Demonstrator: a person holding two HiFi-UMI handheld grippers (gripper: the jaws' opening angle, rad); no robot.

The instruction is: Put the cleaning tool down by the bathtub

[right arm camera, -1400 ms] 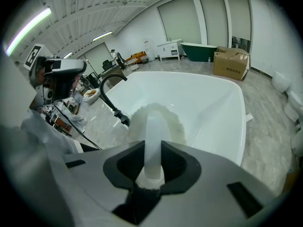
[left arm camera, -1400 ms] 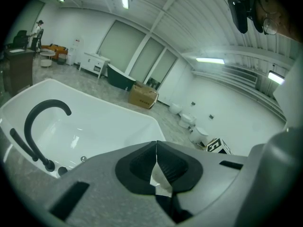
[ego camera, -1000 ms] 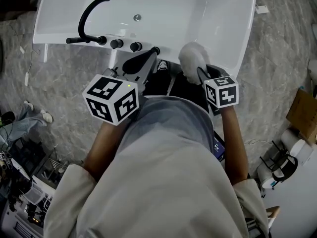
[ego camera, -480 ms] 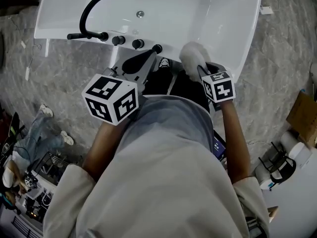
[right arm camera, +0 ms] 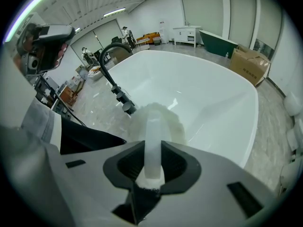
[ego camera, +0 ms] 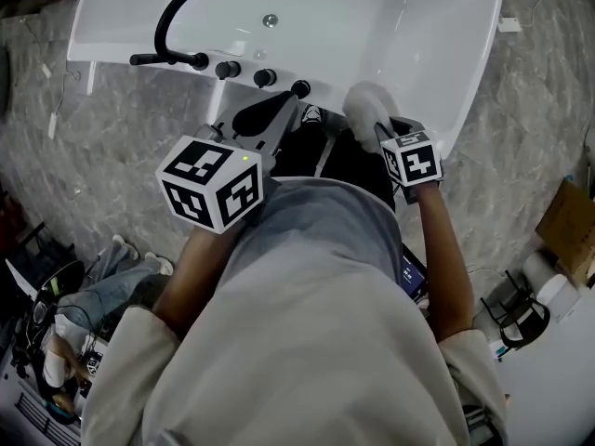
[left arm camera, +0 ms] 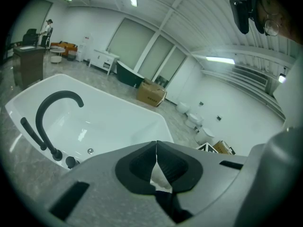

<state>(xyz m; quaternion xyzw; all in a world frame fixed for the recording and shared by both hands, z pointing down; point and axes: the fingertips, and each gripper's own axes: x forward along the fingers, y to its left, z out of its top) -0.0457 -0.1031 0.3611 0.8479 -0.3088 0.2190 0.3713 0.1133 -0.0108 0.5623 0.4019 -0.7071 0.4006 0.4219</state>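
The right tool [ego camera: 379, 134] is clamping the translucent handle [right arm camera: 152, 150] of the scrubber [ego camera: 365, 108] across its stem. The two dark pads are pressing on either side just behind the head [right arm camera: 158, 117], so the soft end is leading and the tool is pointing steeply downward. That grip seems to be giving good control for lowering the scrubber without it swinging. The scrubber is hanging in the air over the near rim of the bathtub [ego camera: 112, 26], toward the tub's right end. It is not resting on anything yet, so the putting-down is not finished, and the grey stone floor [ego camera: 521, 156] beside the tub looks like the likely spot. The left tool [ego camera: 284, 108] is carrying nothing. Its jaws are standing together at the tips, and it is hovering near the black tap [ego camera: 177, 17], seemingly just being kept out of the way. The scrubber itself is showing as a rounded, fluffy white pad, rather like fleece or thick foam, on a pale, frosted plastic stem. It looks light and soft, likely to squash a little rather than knock or scratch when it is meeting a surface.
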